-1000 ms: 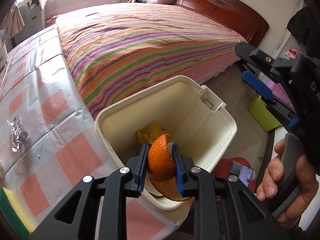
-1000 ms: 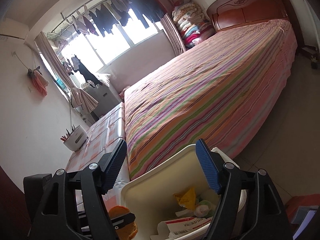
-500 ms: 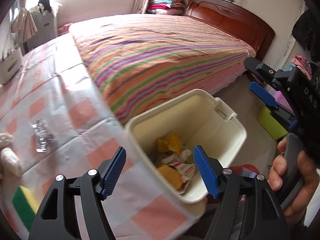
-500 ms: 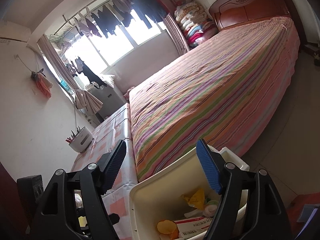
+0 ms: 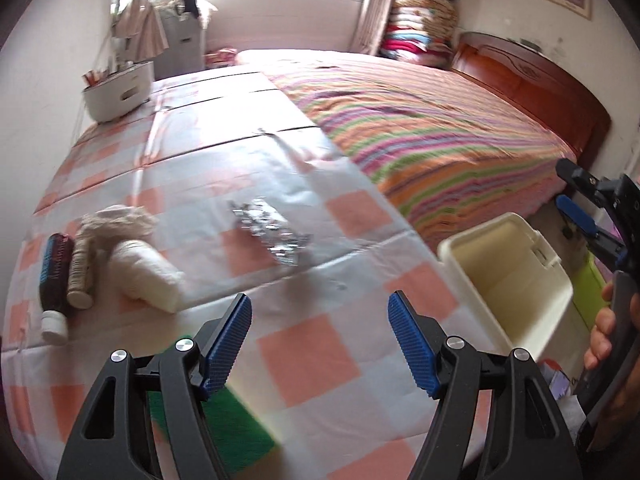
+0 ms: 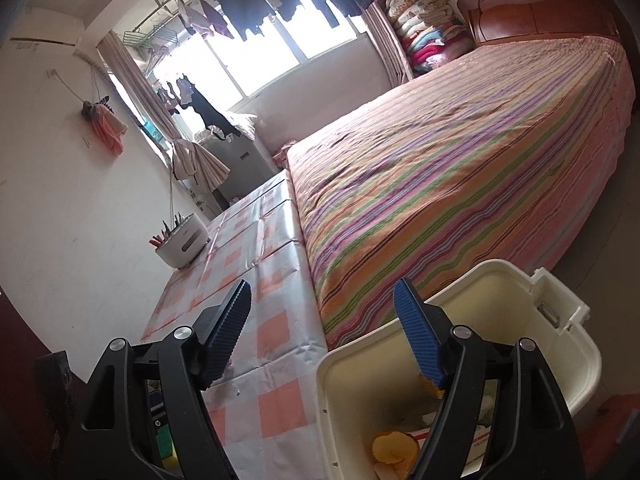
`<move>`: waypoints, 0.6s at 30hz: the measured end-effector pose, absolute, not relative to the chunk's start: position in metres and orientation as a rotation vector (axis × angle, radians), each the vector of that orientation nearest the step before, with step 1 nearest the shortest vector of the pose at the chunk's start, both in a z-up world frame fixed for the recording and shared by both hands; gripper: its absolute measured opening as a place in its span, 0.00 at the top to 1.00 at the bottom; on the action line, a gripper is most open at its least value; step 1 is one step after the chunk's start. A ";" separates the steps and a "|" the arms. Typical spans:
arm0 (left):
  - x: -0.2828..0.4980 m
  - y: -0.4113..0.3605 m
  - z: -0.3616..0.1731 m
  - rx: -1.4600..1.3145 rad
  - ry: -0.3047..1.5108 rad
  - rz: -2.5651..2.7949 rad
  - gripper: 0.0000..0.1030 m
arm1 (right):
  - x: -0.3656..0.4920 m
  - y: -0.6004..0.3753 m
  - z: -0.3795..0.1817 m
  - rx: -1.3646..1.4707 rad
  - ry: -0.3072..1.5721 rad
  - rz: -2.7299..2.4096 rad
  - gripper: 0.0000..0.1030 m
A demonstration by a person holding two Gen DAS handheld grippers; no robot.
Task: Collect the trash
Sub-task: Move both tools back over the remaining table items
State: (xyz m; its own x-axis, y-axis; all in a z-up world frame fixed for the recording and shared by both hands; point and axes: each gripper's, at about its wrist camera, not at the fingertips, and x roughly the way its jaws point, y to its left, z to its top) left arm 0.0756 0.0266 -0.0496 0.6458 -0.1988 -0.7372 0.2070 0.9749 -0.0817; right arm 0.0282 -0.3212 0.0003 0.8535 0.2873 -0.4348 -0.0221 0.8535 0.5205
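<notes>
Left gripper (image 5: 320, 320) poised above the checked counter (image 5: 304, 352), blue pads spread wide apart with nothing between them, having just opened. Straight beyond it on the counter, a crumpled foil wrapper (image 5: 270, 228), lying flat and untouched. To the wrapper's left, a cluster of things: a white rolled cloth (image 5: 146, 276), a crumpled tissue (image 5: 118, 220), a ribbed tan tube (image 5: 82, 270) and, touching it, a dark bottle (image 5: 56, 268) on its side with a white cap; lettering on the bottle too blurred to read. Nearer than the wrapper, under the left gripper's left finger, a green-and-yellow sponge (image 5: 224, 420). To the wrapper's right, off the counter's edge, a cream trash bin (image 5: 516, 280), open-topped, with orange peel (image 6: 390, 446) and scraps of packaging at its bottom; print on the packaging not legible. Right gripper (image 6: 322, 330) held over the bin's near rim, pads likewise apart and empty, gripped by a hand (image 5: 608, 340) seen at the frame's right edge. Far behind the wrapper, against the wall, a white holder (image 6: 182, 242) of pens. Beyond the counter, a striped bed (image 5: 420, 136) with a wooden headboard.
</notes>
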 end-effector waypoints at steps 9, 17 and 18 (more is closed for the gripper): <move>0.074 0.095 -0.053 -0.032 0.827 -0.086 0.33 | 0.053 -0.256 0.000 0.480 0.580 0.276 0.29; 0.060 0.142 -0.041 -0.110 0.787 -0.005 0.33 | 0.069 -0.213 -0.007 0.438 0.611 0.318 0.29; 0.061 0.147 -0.040 -0.125 0.787 -0.002 0.33 | 0.069 -0.210 -0.008 0.424 0.614 0.320 0.29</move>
